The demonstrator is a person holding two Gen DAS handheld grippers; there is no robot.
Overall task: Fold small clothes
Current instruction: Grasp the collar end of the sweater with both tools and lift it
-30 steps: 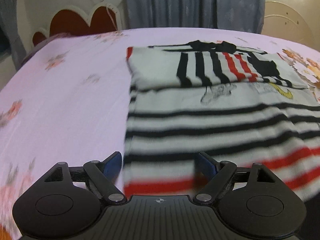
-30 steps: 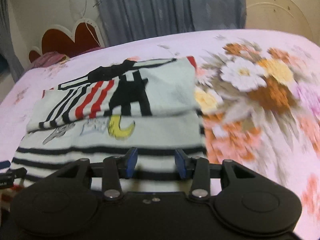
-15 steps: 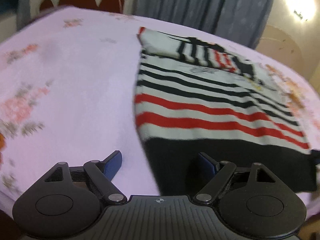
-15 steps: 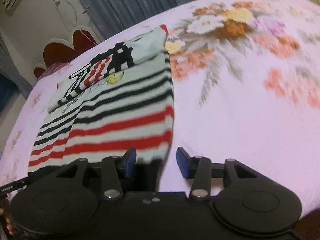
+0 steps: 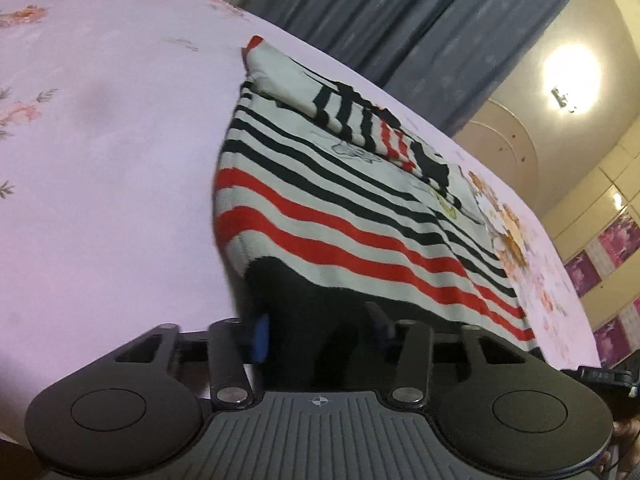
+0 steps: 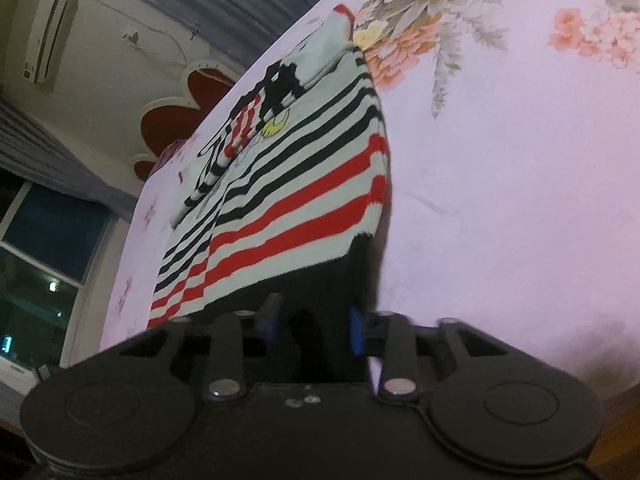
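A small striped sweater (image 5: 340,200) lies flat on the pink floral bedsheet (image 5: 100,160), white with black and red stripes and a black hem; its far end is folded over. It also shows in the right wrist view (image 6: 304,184). My left gripper (image 5: 320,330) is open, its fingers straddling the left corner of the black hem (image 5: 296,292). My right gripper (image 6: 312,322) is open, its fingers straddling the right corner of the black hem (image 6: 320,284). The hem corners reach down between the jaws.
The bedsheet (image 6: 520,160) carries a large flower print (image 6: 420,12) beside the sweater's far end. Grey curtains (image 5: 380,8) and a red heart-shaped headboard (image 6: 180,108) stand beyond the bed. A window (image 6: 40,272) is at the left.
Both grippers have drawn back along the sweater from its folded upper end to its near black hem and dropped low. Their jaws now straddle the hem corners.
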